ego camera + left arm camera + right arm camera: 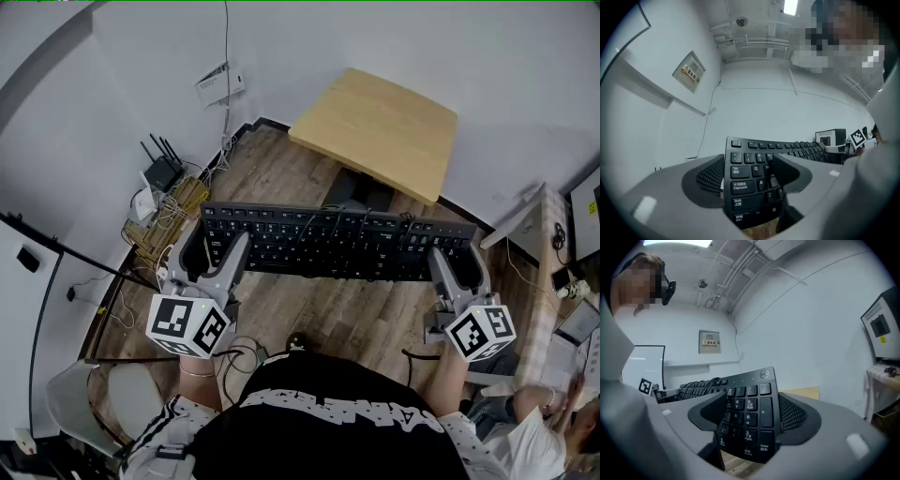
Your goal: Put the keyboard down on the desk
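Bright, even indoor light; ceiling lamp (790,6) glares overhead. Soft shadows. Strong fisheye bend, dark vignette in gripper views.

Left claw (216,242), right claw (457,258) (both clamped), level.

The head view looks steeply down from above the person, taking in the whole keyboard (333,242), the left hand-held gripper (216,247) and the right hand-held gripper (459,264). Each gripper view sits close behind its own jaws, tilted up toward the wall (764,112), and faces the other along the keyboard. All three views share the keyboard. The far marker cube (858,137) appears to be the opposite gripper's.
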Available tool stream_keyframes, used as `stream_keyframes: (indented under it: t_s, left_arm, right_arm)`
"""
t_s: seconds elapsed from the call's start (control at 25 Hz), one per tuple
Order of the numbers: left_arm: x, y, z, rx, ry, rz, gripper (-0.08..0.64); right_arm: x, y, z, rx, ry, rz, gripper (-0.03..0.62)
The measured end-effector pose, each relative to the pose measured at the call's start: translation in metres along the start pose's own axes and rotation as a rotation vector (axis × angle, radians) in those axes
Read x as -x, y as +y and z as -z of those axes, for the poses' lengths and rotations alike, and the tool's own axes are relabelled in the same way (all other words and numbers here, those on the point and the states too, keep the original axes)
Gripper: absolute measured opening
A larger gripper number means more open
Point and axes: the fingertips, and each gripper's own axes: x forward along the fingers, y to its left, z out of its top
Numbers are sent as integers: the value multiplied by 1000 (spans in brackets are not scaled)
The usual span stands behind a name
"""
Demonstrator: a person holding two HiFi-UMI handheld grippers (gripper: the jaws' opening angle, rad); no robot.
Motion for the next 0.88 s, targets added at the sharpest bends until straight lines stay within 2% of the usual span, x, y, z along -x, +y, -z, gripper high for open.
stream_keyframes:
  t_s: [0.88]
  left_arm:
    - [-7,2,2,-3,-14,52,304]
  right_arm:
    - [8,5,1,6,2,42,350]
